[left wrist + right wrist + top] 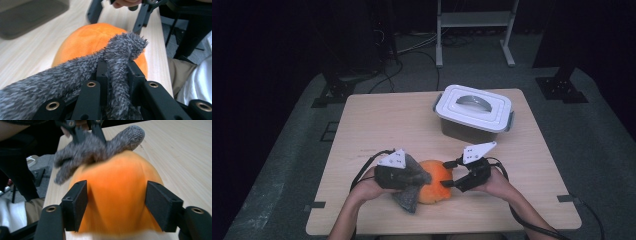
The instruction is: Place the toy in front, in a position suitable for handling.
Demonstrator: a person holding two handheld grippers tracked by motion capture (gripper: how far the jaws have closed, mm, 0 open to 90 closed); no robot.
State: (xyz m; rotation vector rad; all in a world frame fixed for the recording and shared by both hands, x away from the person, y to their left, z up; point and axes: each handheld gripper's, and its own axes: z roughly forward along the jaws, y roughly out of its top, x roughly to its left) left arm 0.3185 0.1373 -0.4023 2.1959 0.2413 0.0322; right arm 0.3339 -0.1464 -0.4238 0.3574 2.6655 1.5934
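Two risks stood out to me from the console. The left gripper (pixel 117 72) had its jaws pressed together on a fold of the grey fuzzy cloth (pixel 120 50), which lay draped over the orange plush ball (pixel 87 42). The pinch looked narrow. A pull on it could have slid the pile out of the pads, or dragged the ball along with it, since the fabric clung to the plush. The right gripper (pixel 116 202) had its jaws spread to either side of the ball. The pads sat just at its flanks, and I could make out no squeeze. Had I closed there, I judged the soft, rounded body might bulge and pop forward out of the jaws, towards the near edge of the table (pixel 387 120), which was close. Both grippers also worked near each other, so a careless pull could have knocked them together.

The ball sat at the near middle of the table between my two hands, well apart from the white lidded box (pixel 473 112) at the far right.

My count:
- one orange plush ball
- one grey cloth
- one box, with its lid on
- two grippers
- one table
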